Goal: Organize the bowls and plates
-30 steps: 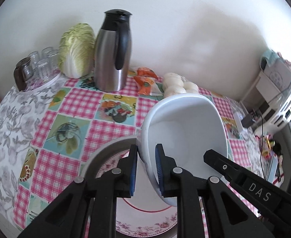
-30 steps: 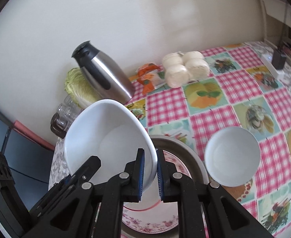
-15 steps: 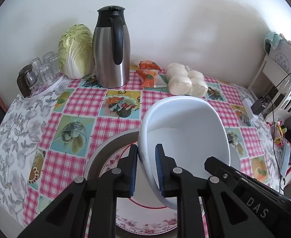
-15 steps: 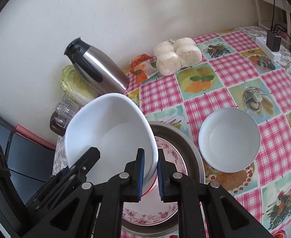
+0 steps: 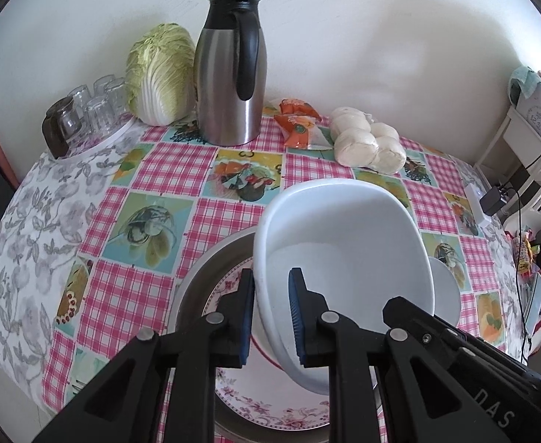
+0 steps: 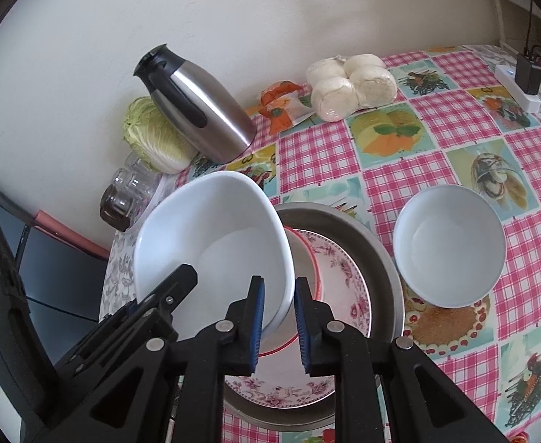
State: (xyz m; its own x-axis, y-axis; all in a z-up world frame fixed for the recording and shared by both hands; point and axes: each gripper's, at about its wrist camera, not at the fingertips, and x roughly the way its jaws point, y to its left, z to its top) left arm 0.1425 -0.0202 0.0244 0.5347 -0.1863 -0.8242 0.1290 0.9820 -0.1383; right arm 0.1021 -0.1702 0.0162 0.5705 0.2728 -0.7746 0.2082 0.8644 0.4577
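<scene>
We've got both tongs on the big white bowl (image 5: pixel 348 258). Left gripper (image 5: pixel 270 317) is clamped on the bowl's left rim, one blue pad outside the wall and one inside. Right gripper (image 6: pixel 278 323) straddles the opposite rim; its jaws are opening, rim between the pads, and there's a visible gap on the outer pad, so we can't call it a firm pinch. Bowl is tilted, mouth facing away from us and up, sitting over the floral plate (image 6: pixel 344 265), which lies inside the grey metal pan (image 6: pixel 384 258); whether the bowl's base touches the plate we can't tell. Just right of the pan, a smaller white bowl (image 6: pixel 451 247) stands upright on the checked tablecloth (image 5: pixel 159 170). Further back by the wall: steel thermos jug (image 5: pixel 233 74), napa cabbage (image 5: pixel 159 74) beside it on the left, a cluster of upturned glasses (image 5: pixel 85 110) at the far left edge, orange snack packets (image 5: pixel 296 122) and a bag of white buns (image 5: pixel 366 140) to the jug's right. Power strip with a plug (image 6: pixel 521 81) at the far right table edge.
</scene>
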